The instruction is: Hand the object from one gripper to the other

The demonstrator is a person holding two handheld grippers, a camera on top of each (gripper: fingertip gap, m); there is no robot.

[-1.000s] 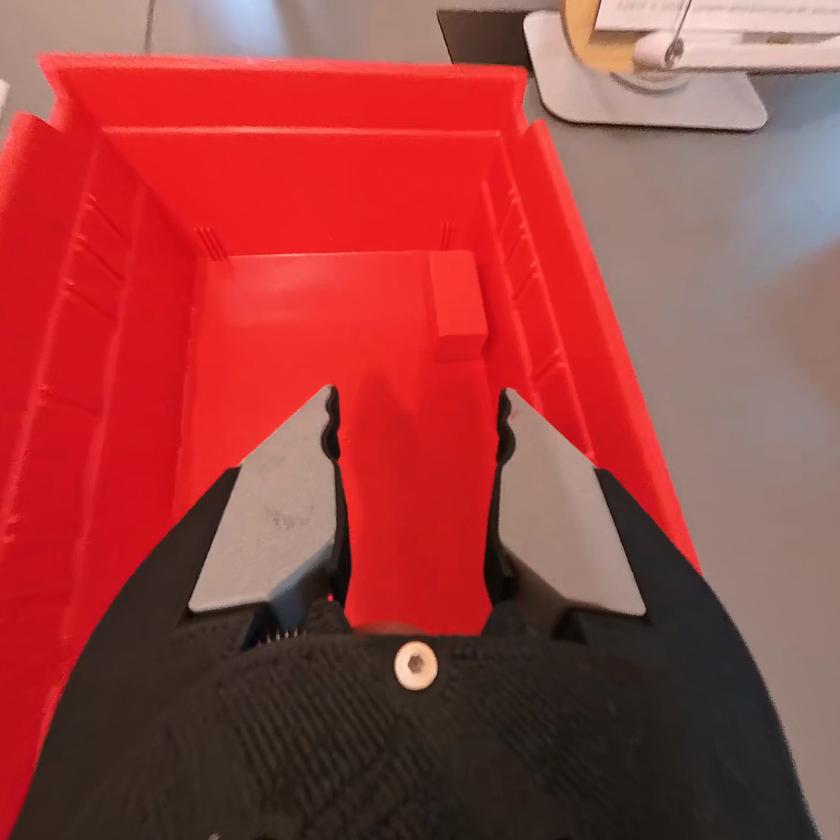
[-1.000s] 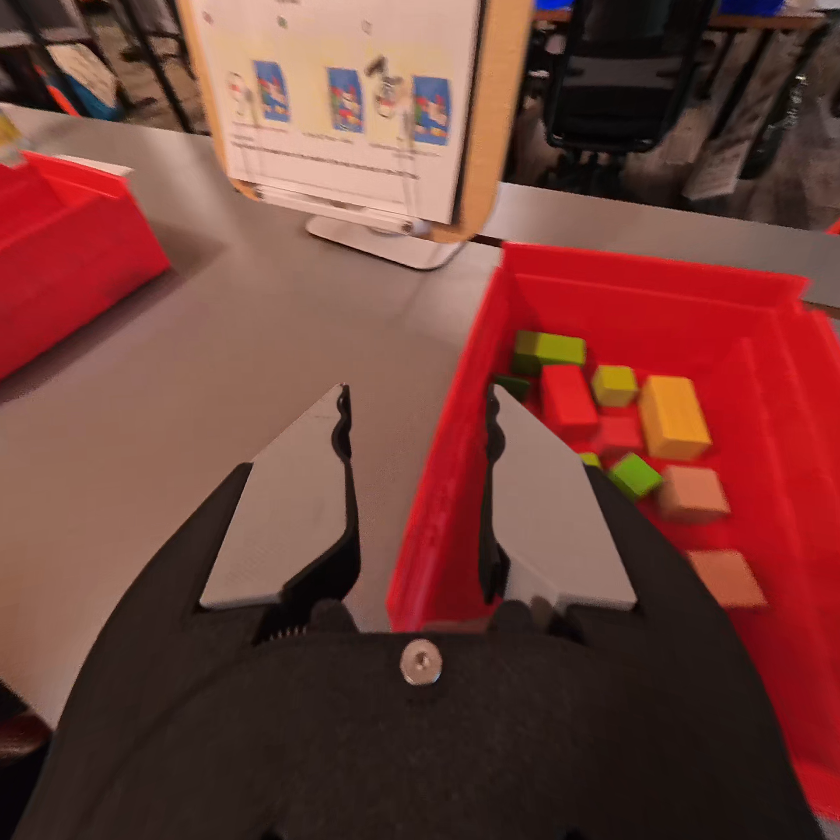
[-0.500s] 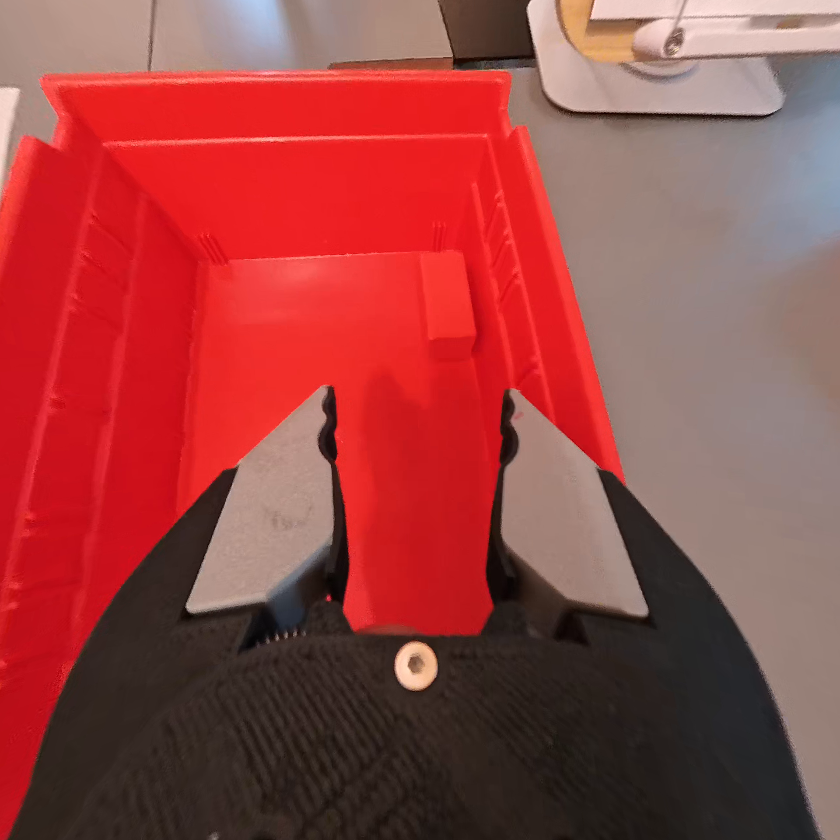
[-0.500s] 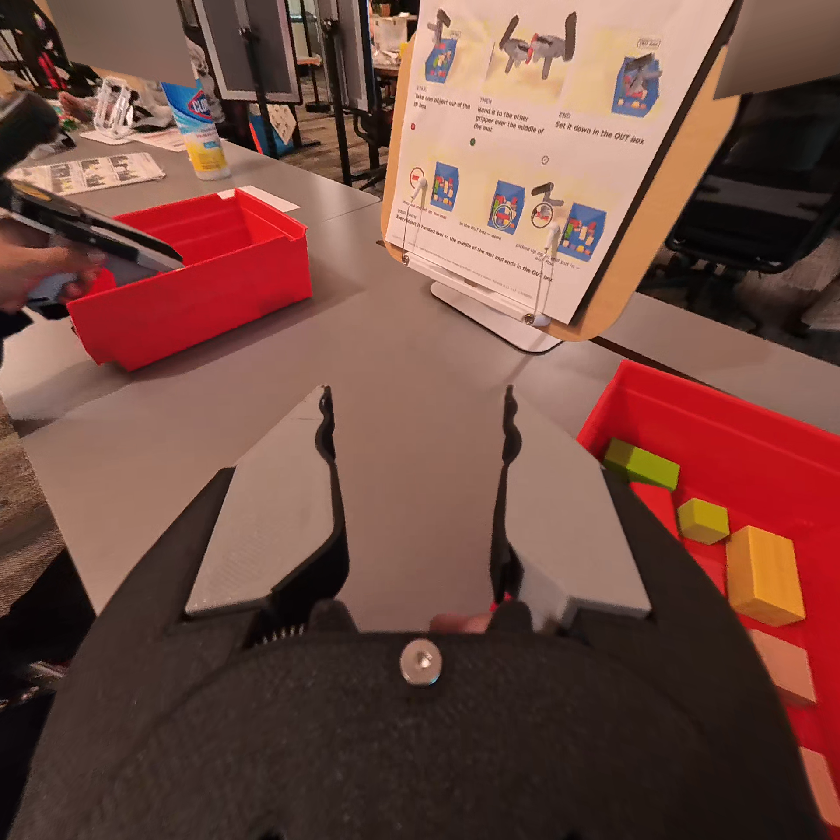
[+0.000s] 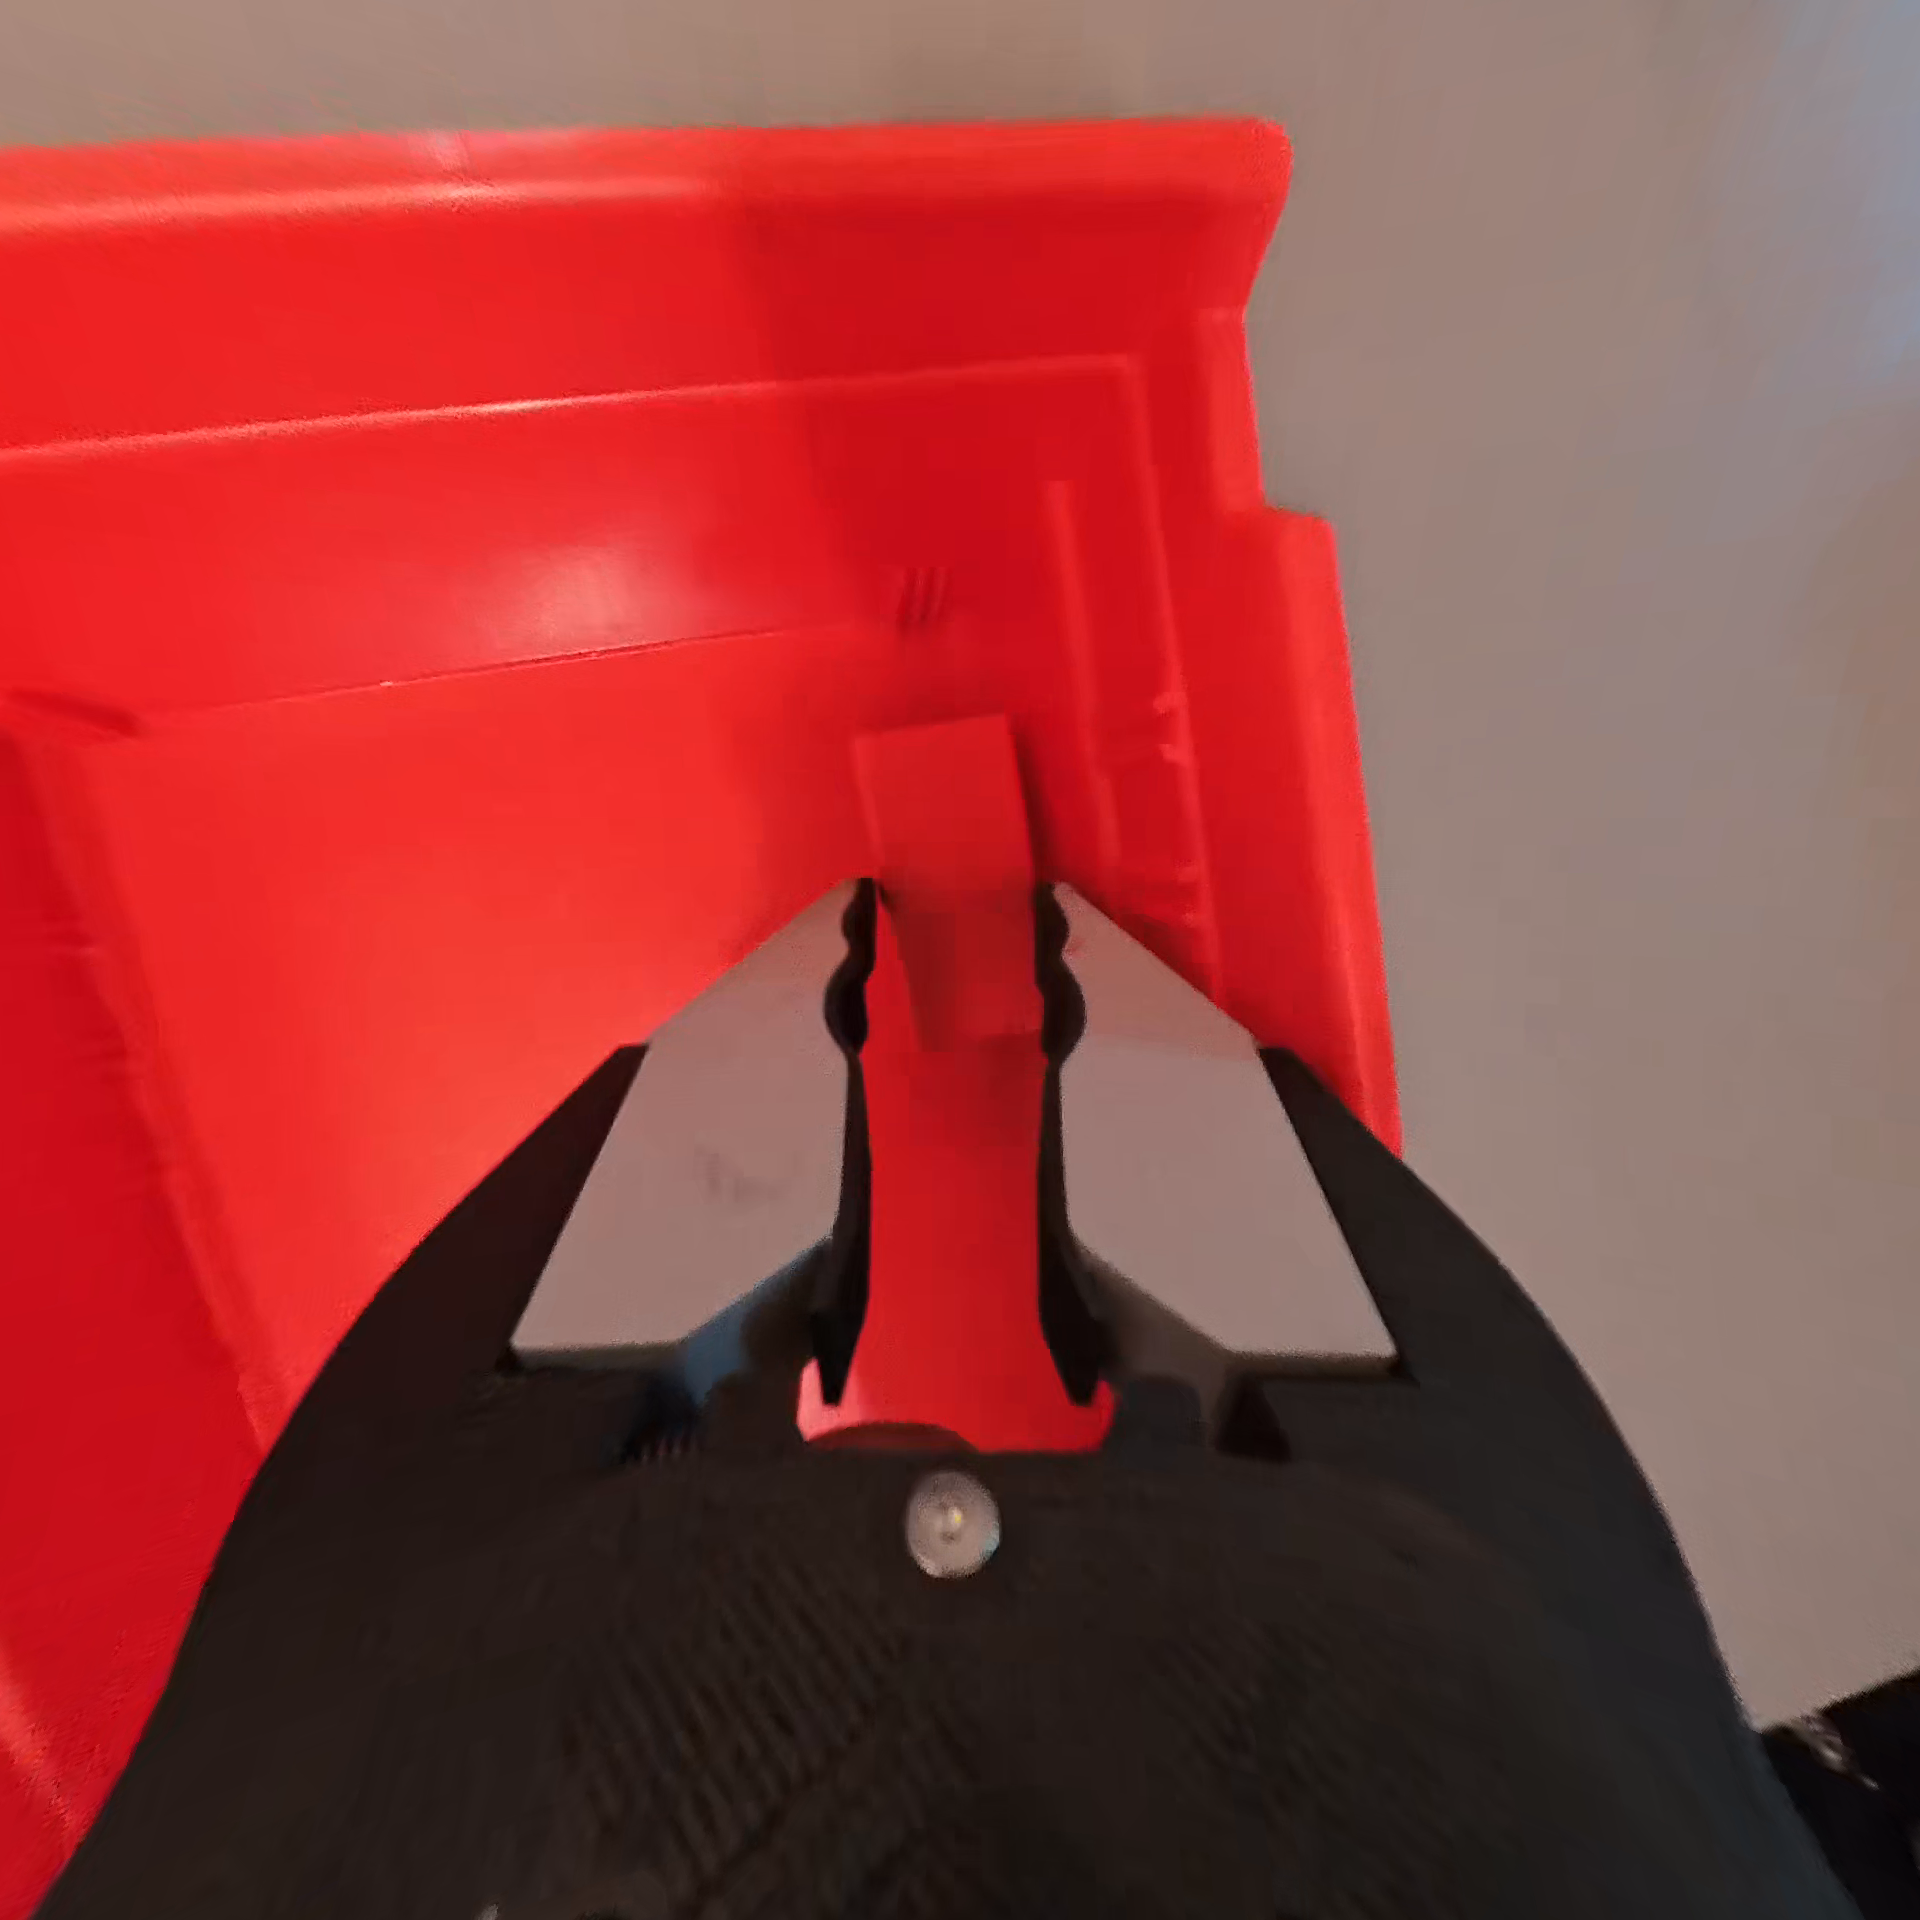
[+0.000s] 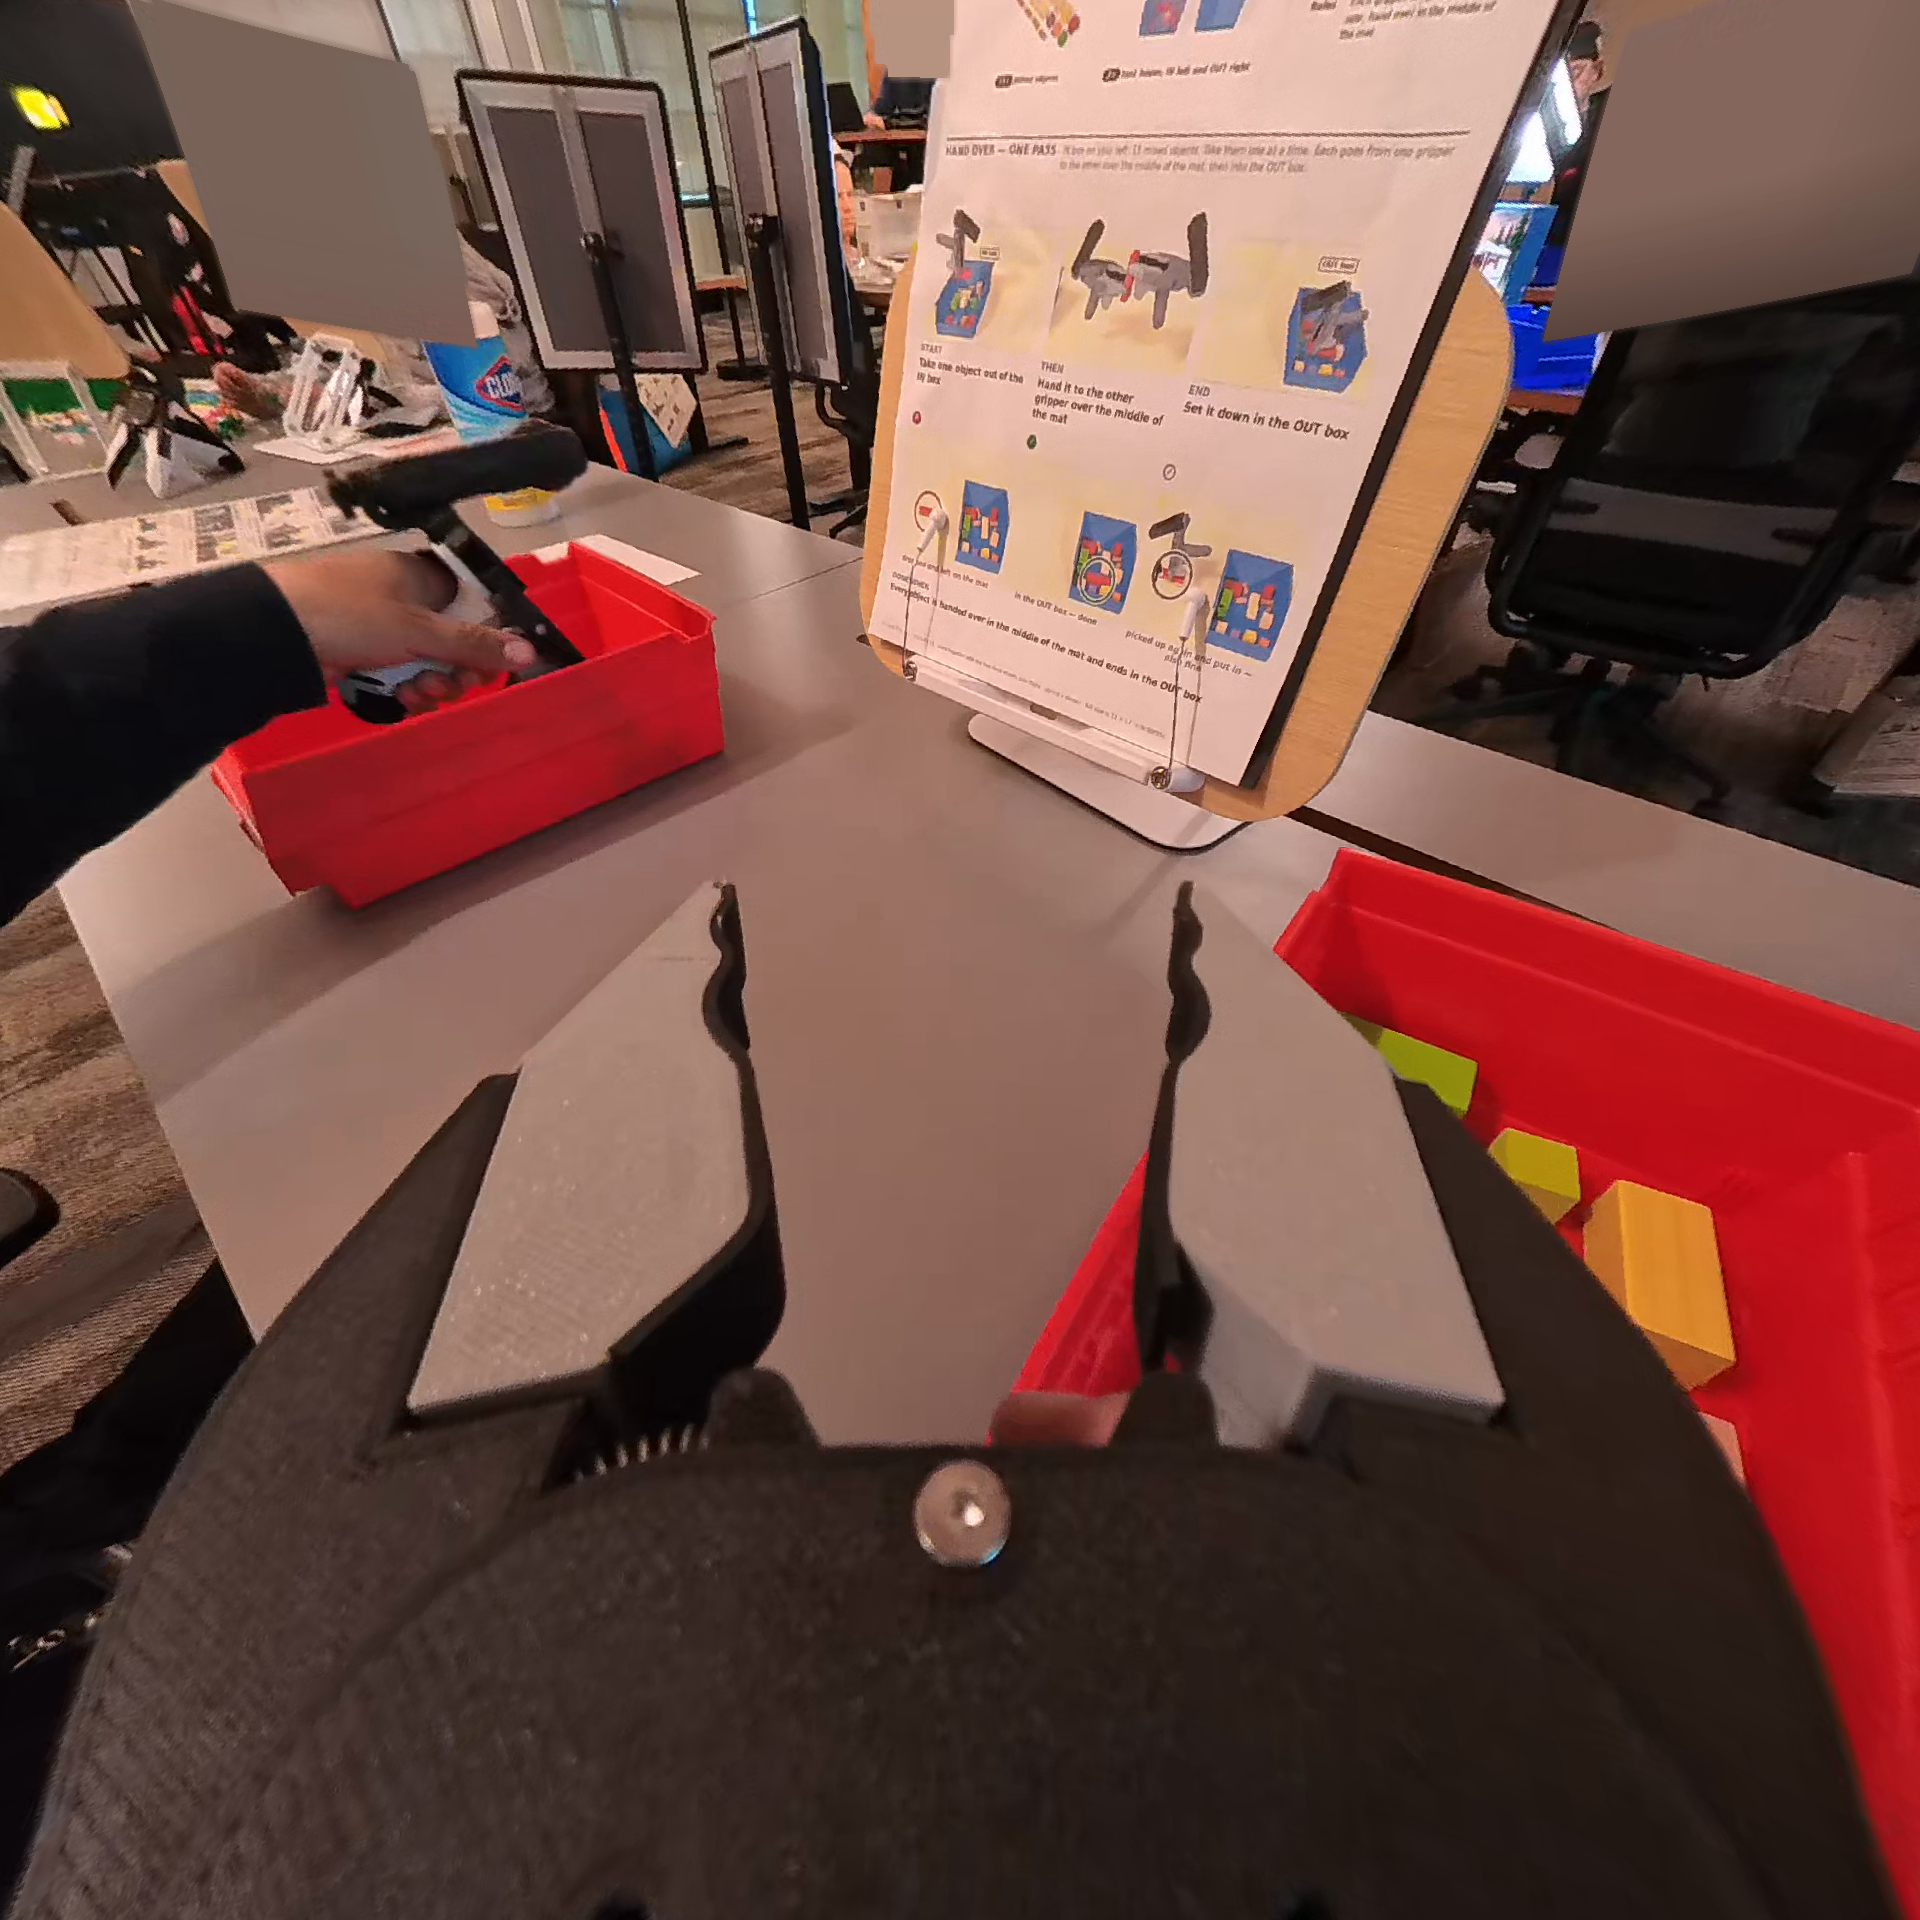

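**Red block between the left fingers, deep in the left bin**

Red block point(image 5: 940, 831) at the bottom of the left red bin point(image 5: 623, 260), tucked into the far right corner, close beside the right wall. Left gripper point(image 5: 956, 966) down inside that bin, fingers narrowed around the near end of the block, right pad against it; contact on the left pad blurred, hard to tell. Seen from the other side, a hand point(image 6: 416, 623) in a dark sleeve steering that gripper into the bin.

Right gripper point(image 6: 956, 966) held wide open over bare grey table point(image 6: 883, 831), nothing between its fingers. Just to its right, the rim of a second red bin point(image 6: 1558, 966) with green point(image 6: 1429, 1070), yellow-green point(image 6: 1538, 1164) and orange point(image 6: 1662, 1278) blocks lying loose inside.

Between the two bins, a broad open stretch of flat grey tabletop. At the far edge of it, an instruction sheet point(image 6: 1174, 364) propped on a wooden board with a white stand point(image 6: 1101, 779). Table's left edge dropping to carpet point(image 6: 73, 1091). Beyond the table: folding screens point(image 6: 582, 218), a cleaner bottle point(image 6: 478, 384), papers on a neighbouring table, a dark office chair point(image 6: 1714, 540) at far right.
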